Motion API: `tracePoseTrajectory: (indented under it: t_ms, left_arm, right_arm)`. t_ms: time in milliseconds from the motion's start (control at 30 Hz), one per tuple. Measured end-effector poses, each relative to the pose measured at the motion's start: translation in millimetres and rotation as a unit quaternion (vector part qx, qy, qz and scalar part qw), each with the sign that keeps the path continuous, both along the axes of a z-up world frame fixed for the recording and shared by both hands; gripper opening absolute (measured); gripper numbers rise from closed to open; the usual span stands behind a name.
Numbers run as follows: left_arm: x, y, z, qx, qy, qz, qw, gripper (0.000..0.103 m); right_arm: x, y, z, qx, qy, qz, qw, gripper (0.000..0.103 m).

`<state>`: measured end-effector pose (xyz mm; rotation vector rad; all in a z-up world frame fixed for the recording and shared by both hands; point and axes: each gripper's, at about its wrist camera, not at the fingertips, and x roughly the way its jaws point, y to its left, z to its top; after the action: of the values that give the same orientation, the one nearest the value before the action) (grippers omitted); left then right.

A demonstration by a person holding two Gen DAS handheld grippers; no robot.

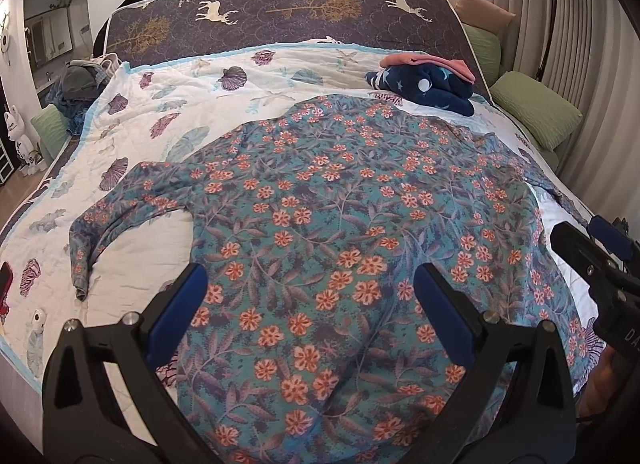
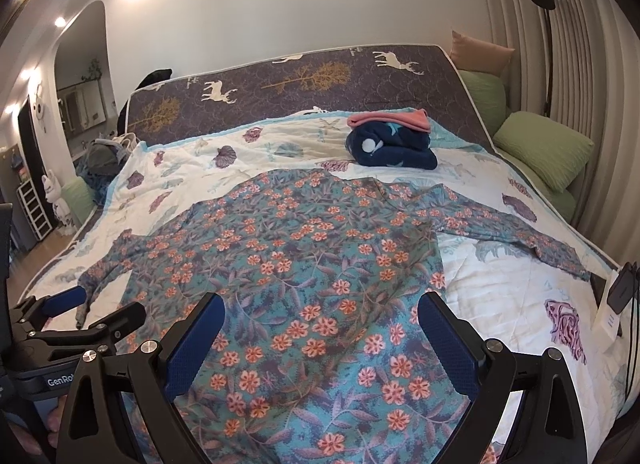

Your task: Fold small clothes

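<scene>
The floral shirt (image 1: 340, 203) is being left spread flat on the quilt (image 1: 180, 111), sleeves out. Left gripper (image 1: 310, 304) and right gripper (image 2: 322, 328) are being held above its hem, fingers apart, nothing gripped. Folding is judged unstarted; a sleeve is to be grasped next.

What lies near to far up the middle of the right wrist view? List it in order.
Right tool, open → floral top spread flat → shell-print quilt → folded navy garment with the pink one on top → deer-print mattress → wall.
</scene>
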<state>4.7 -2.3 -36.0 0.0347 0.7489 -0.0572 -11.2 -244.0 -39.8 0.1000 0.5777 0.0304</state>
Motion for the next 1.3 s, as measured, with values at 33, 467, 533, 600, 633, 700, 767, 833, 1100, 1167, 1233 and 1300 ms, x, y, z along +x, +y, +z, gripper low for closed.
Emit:
tracePoseTrajectory:
  t_ms: [33,467,533,600,633,700,767,833,1100,1167,1233,1300]
  left_arm:
    - [0.0,0.1,0.0,0.000,0.000,0.000,1.0000,0.102]
    - [1.8,0.9,-1.0,-0.006,0.002,0.000,1.0000,0.102]
    - [2.9,1.0,-2.6,-0.008,0.004,-0.001,1.0000,0.102]
    - [3.6,1.9,-3.6,-0.010,0.006,-0.002,0.9999,0.102]
    - [3.4,2.7,-4.0,-0.011,0.007,-0.003,0.9999,0.102]
    - [3.2,3.4,-4.8,-0.013,0.007,-0.003,0.9999,0.102]
    - [3.0,2.8,-5.1,-0.015,0.007,-0.002,0.9999,0.102]
    - [2.7,4.9,-5.8,-0.017,0.007,-0.002,0.9998,0.102]
    - [1.6,9.2,-7.0,-0.028,0.009,-0.003,0.9996,0.102]
    - [1.6,9.1,-7.0,-0.028,0.009,-0.003,0.9996,0.102]
    - [1.7,9.1,-6.9,-0.028,0.009,-0.002,0.9996,0.102]
    - [1.7,9.0,-6.9,-0.029,0.009,-0.003,0.9995,0.102]
  right_arm:
    - [0.0,0.4,0.0,-0.001,-0.001,-0.001,1.000,0.099]
    - [1.2,-1.6,0.8,-0.009,0.001,-0.017,1.000,0.099]
    - [1.1,-0.9,0.4,-0.010,0.002,-0.016,1.000,0.099]
    - [0.8,-0.3,0.3,-0.013,0.001,-0.017,1.000,0.099]
    - [0.7,-0.1,0.0,-0.014,0.002,-0.017,1.000,0.099]
    - [0.9,-0.2,-0.4,-0.014,0.002,-0.017,1.000,0.099]
    - [1.5,-0.3,-1.4,-0.013,0.004,-0.019,1.000,0.099]
    - [1.8,-0.5,-2.1,-0.013,0.006,-0.021,1.000,0.099]
    - [2.0,-1.1,-2.6,-0.012,0.008,-0.022,1.000,0.099]
    - [2.0,-1.1,-2.8,-0.012,0.009,-0.023,1.000,0.099]
    - [2.1,-1.2,-3.0,-0.012,0.009,-0.024,1.000,0.099]
    - [2.0,-0.9,-3.1,-0.014,0.008,-0.023,1.000,0.099]
